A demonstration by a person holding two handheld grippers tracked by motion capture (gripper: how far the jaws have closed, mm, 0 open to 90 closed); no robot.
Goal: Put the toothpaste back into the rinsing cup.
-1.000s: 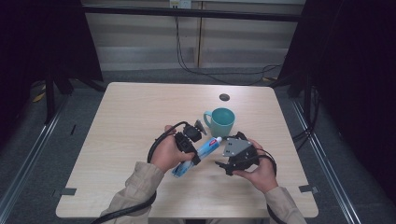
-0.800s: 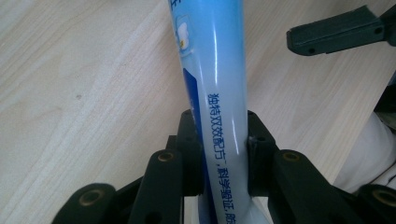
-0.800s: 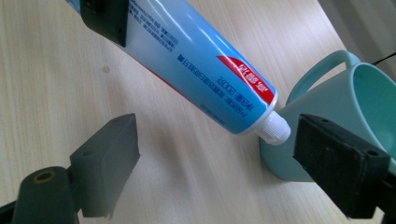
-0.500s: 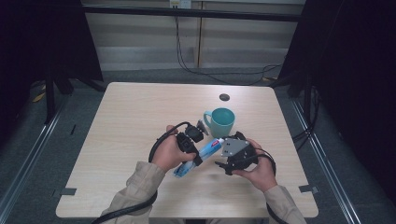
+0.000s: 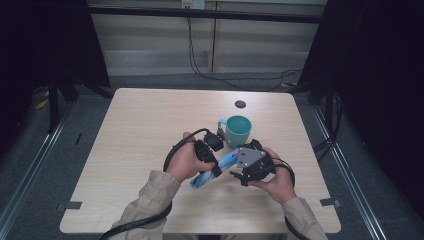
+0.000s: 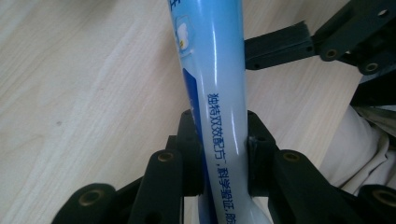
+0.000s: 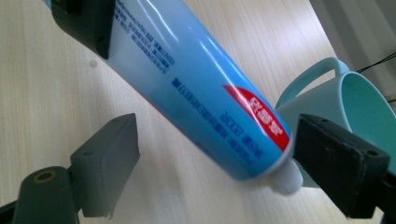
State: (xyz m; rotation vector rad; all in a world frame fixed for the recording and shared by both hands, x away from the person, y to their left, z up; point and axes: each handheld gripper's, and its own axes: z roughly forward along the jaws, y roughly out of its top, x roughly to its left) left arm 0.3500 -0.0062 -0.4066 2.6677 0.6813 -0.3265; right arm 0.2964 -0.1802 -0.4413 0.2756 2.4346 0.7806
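Note:
A blue and white toothpaste tube hangs slanted above the wooden table, cap end toward the mug. My left gripper is shut on the tube's lower half; in the left gripper view both pads press the tube from either side. My right gripper faces it from the right and stands open. In the right gripper view its jaws stand wide on either side of the tube's white cap end, with the right pad close by the cap. A teal mug stands upright just behind.
A dark round hole cover sits in the table behind the mug. Black cables loop from both grippers toward the person's beige sleeves. Bare tabletop lies to the left and at the back.

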